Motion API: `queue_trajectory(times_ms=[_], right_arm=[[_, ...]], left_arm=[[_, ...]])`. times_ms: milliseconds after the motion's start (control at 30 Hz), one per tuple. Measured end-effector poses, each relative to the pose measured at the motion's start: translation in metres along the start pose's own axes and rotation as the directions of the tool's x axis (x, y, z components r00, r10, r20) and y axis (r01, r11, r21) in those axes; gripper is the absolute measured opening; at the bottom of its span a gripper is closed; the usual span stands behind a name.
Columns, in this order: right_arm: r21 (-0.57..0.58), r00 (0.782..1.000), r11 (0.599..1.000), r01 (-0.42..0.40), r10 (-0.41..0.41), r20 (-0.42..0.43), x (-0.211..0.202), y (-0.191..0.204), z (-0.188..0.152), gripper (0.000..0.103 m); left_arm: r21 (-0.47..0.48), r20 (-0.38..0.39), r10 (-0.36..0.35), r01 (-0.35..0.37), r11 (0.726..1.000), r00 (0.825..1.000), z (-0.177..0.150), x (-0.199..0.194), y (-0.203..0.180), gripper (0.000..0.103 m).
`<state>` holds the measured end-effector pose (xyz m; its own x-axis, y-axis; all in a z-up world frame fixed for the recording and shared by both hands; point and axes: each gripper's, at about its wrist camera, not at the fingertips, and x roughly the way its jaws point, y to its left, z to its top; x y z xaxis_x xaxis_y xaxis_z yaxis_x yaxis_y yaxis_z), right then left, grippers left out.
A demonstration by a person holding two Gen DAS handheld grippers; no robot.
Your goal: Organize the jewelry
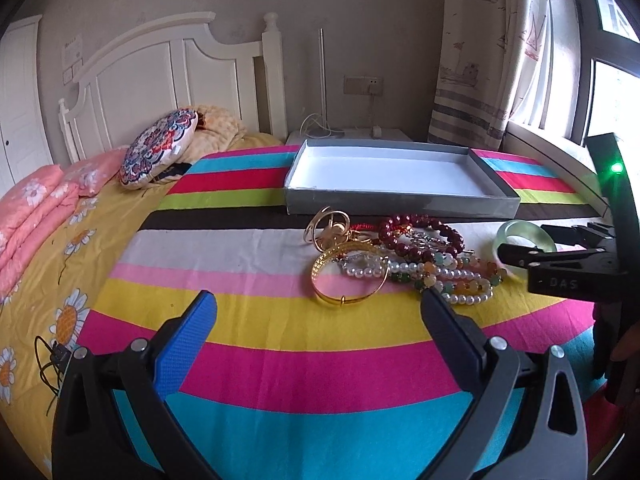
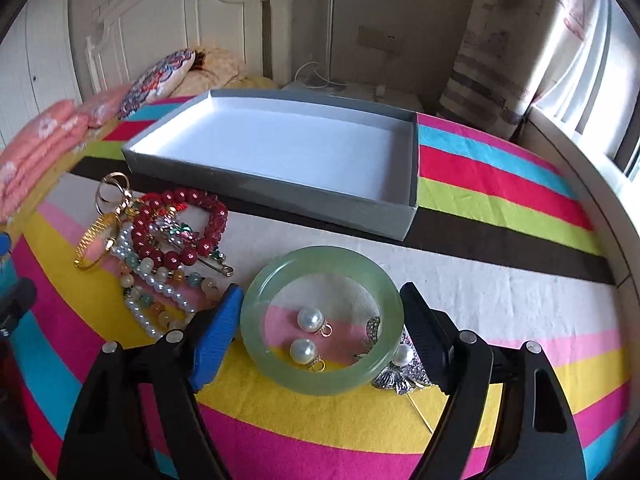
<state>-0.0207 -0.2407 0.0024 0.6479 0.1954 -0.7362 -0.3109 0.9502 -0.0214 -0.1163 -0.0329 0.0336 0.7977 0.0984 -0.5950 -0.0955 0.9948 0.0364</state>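
Note:
A pale green jade bangle (image 2: 320, 257) lies flat on the striped cloth (image 2: 480, 288). My right gripper (image 2: 321, 289) straddles it, with both pads pressed against its outer rim. Inside the ring sit two pearl earrings (image 2: 310, 318), and a silver brooch (image 2: 400, 378) is partly under it. To the left is a tangled pile: a red bead bracelet (image 2: 180, 220), pearl and coloured bead strands (image 2: 160, 288) and a gold bangle (image 1: 344, 300). My left gripper (image 1: 319, 296) stands open and empty just short of the gold bangle. The grey box (image 1: 400, 202) behind the pile is empty.
The cloth covers a bed with a yellow flowered sheet (image 1: 48, 264), pink folded bedding (image 1: 32, 216) and a patterned cushion (image 1: 160, 148) to the left. A white headboard (image 1: 160, 68), a nightstand (image 1: 360, 134) and a curtained window (image 1: 500, 60) stand behind.

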Motion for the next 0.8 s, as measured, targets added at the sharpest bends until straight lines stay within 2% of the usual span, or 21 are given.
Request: queue_trajectory(times_ms=[167,267,400,533,600,667,800], right_arm=[[0.028,0.999,0.999,-0.02,0.018,0.046,-0.011,-0.005,-0.002,0.076],[0.034,0.999,0.999,-0.024,0.023,0.034,-0.012,-0.005,-0.004,0.077],[0.024,0.998,0.998,-0.05,0.05,-0.024,-0.015,0.007,-0.013,0.077],[0.001,1.0,1.0,0.008,-0.008,-0.005,-0.02,0.015,-0.02,0.083],[-0.011,0.999,0.999,0.039,-0.038,0.029,-0.024,0.015,-0.018,0.079],[-0.027,0.993,0.995,0.1,-0.098,0.064,-0.024,0.015,-0.013,0.067],[0.022,0.989,0.992,0.123,-0.125,0.084,-0.029,0.006,-0.011,0.067]], left_arm=[[0.004,-0.014,0.004,-0.004,1.0,1.0,0.001,0.004,-0.001,0.101],[0.01,-0.013,0.008,-0.007,1.0,1.0,0.001,0.004,-0.003,0.101],[0.022,-0.031,0.006,-0.005,1.0,1.0,-0.002,0.004,-0.005,0.101],[0.008,-0.046,0.001,0.0,1.0,0.999,-0.004,0.004,-0.004,0.101],[0.0,-0.035,0.008,-0.008,1.0,0.999,-0.005,0.0,-0.003,0.101],[-0.008,-0.029,0.001,-0.002,1.0,1.0,-0.007,-0.005,-0.001,0.101],[-0.001,-0.023,0.0,0.0,1.0,1.0,-0.01,-0.015,-0.002,0.101]])
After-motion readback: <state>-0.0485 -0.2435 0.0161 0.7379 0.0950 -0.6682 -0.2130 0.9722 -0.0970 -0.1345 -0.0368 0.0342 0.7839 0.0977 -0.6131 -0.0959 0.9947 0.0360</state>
